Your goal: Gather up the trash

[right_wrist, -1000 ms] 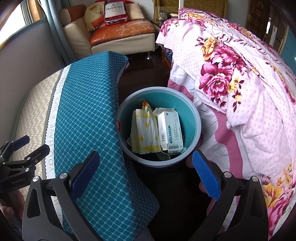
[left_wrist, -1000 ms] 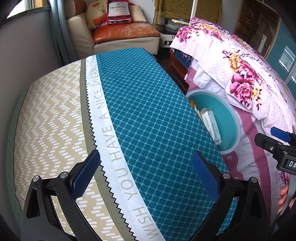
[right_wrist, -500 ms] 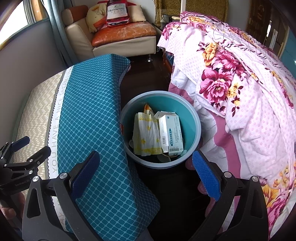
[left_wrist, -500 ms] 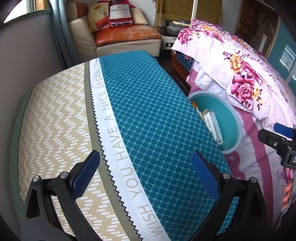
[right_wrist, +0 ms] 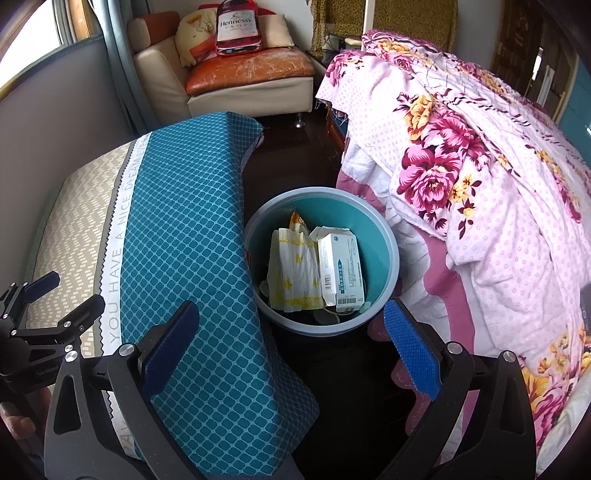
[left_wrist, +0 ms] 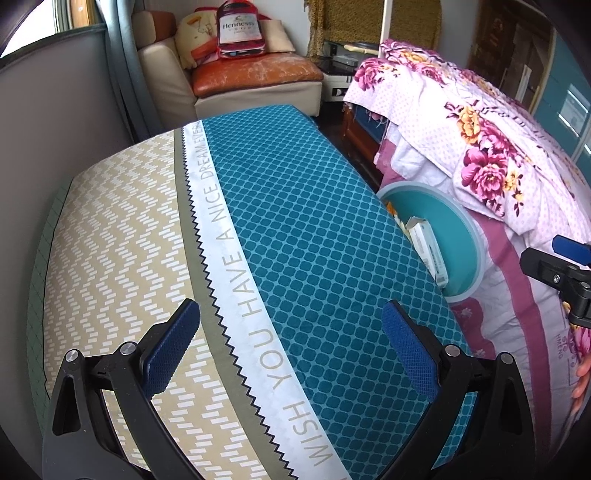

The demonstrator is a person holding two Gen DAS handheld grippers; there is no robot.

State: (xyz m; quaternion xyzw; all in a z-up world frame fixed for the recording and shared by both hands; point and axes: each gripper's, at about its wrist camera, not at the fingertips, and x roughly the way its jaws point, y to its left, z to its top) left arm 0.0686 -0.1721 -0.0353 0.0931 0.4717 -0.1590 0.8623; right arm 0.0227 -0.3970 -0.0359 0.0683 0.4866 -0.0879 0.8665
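Observation:
A teal trash bin point(right_wrist: 388, 236) stands on the dark floor between the cloth-covered table and the bed. Inside it lie a white medicine box point(right_wrist: 341, 269), a crumpled white and yellow wrapper point(right_wrist: 293, 275) and other scraps. The bin also shows in the left wrist view point(left_wrist: 450, 221), partly hidden by the table edge. My right gripper point(right_wrist: 290, 345) is open and empty, above the floor just short of the bin. My left gripper point(left_wrist: 291, 345) is open and empty over the tablecloth point(left_wrist: 295, 229). The left gripper also shows in the right wrist view point(right_wrist: 55, 299).
The table wears a teal, white and beige cloth point(right_wrist: 184, 221). A bed with a pink floral quilt point(right_wrist: 480, 166) stands on the right. A sofa point(right_wrist: 251, 70) with a bottle-shaped cushion point(right_wrist: 238, 26) stands at the back. A grey wall point(left_wrist: 55, 110) is on the left.
Both grippers have drawn back slightly, so the bin and the table appear a little farther off. Both stay open and empty. Nothing in the bin has moved.

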